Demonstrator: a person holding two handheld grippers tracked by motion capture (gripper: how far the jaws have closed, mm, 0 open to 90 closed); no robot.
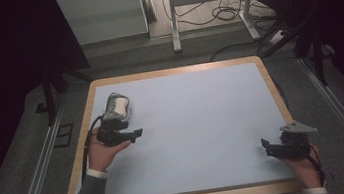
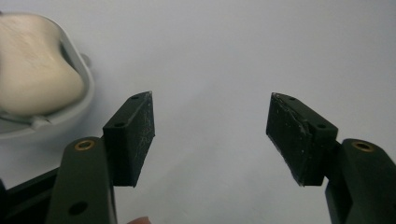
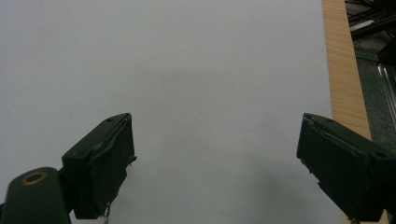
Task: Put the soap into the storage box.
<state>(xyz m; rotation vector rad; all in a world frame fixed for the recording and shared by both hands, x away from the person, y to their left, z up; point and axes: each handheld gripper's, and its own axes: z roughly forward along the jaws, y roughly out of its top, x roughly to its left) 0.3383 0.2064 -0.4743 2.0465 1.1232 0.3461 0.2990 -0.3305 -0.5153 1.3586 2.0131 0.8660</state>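
Black jaws of the left gripper [image 2: 210, 137] stand spread wide with only bare pale-blue surface between them; in the high view this gripper [image 1: 132, 132] sits in the person's left hand [image 1: 103, 154] near the table's left side. Just beyond it and off to its own left lies a cream-coloured, rounded object in a grey-rimmed holder [image 2: 35, 74], apart from the jaws and resting on the mat near the left edge [image 1: 119, 106]. The right gripper [image 3: 215, 163] is likewise spread open over empty mat, held in the right hand [image 1: 306, 167] at the near right corner, a grey three-cornered plate on top. Both tools rest above the pale-blue mat [image 1: 198, 123], which is bordered by the table's light wooden rim [image 1: 171, 71].
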